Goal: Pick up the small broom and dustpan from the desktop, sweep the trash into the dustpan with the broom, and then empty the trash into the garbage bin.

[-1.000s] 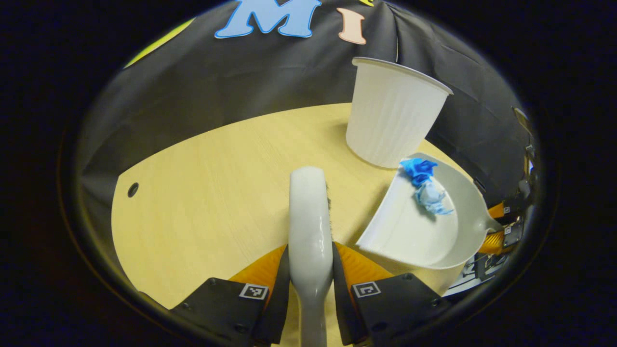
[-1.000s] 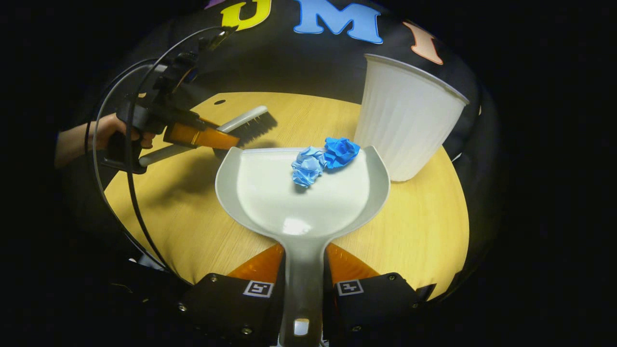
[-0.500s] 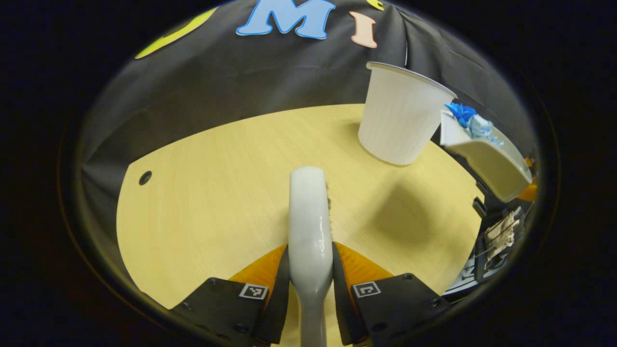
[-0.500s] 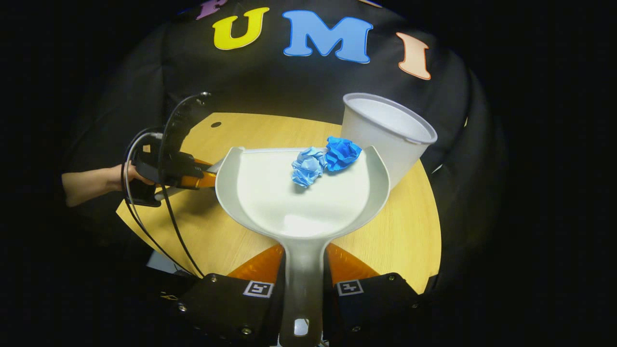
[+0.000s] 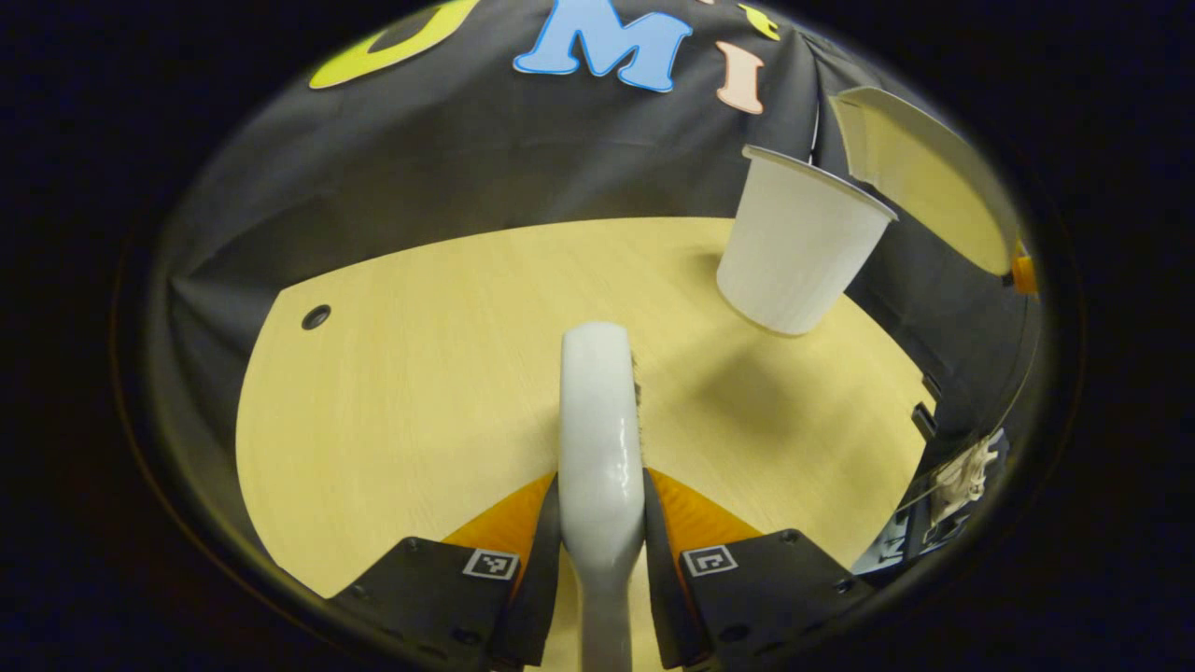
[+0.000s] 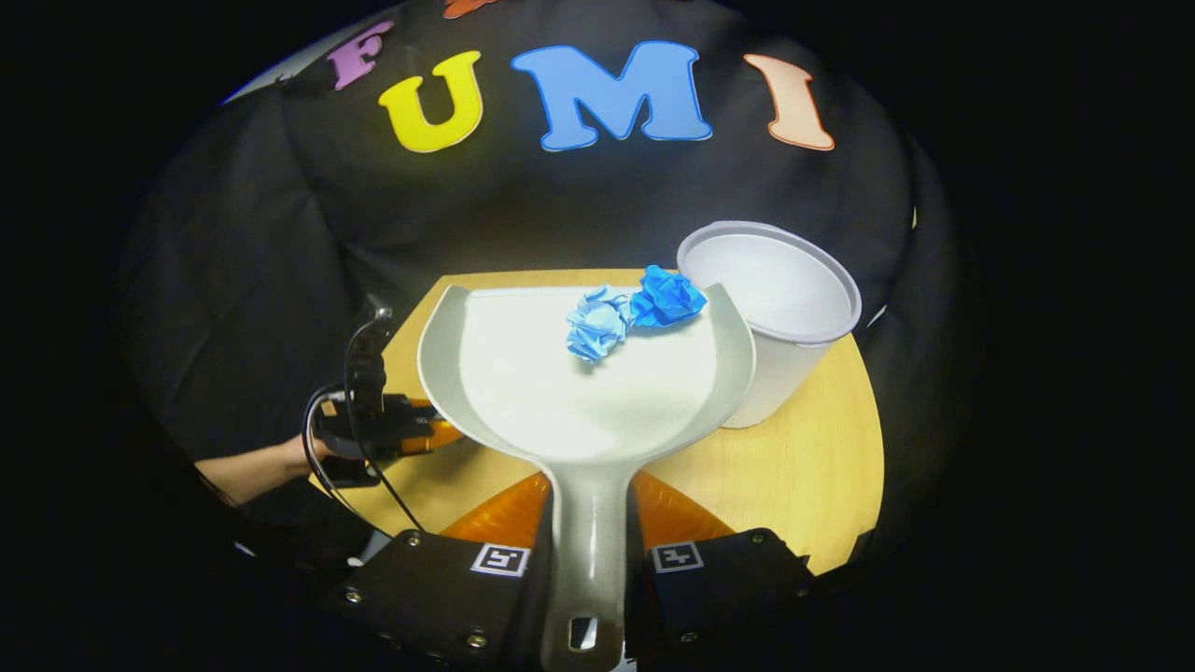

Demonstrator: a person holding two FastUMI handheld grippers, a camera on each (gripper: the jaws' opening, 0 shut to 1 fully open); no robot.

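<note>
My right gripper (image 6: 586,523) is shut on the handle of the grey dustpan (image 6: 523,401), held high above the wooden table (image 6: 822,485). Two crumpled blue paper balls (image 6: 635,313) lie near the pan's front lip, just left of the open mouth of the white garbage bin (image 6: 780,289). My left gripper (image 5: 602,509) is shut on the white broom (image 5: 600,420), held low over the table (image 5: 401,373). In the left gripper view the bin (image 5: 798,252) stands at the far right and the dustpan's underside (image 5: 920,168) hangs above it. The left gripper (image 6: 392,429) and a hand show below the pan.
A round cable hole (image 5: 316,316) sits in the table's far left corner. Black cloth walls the booth behind the table. Cables trail from the left gripper at the table's near left edge.
The dustpan with the paper balls has risen well above the table and up beside the bin's rim. The broom and left gripper have drawn back toward the near left edge.
</note>
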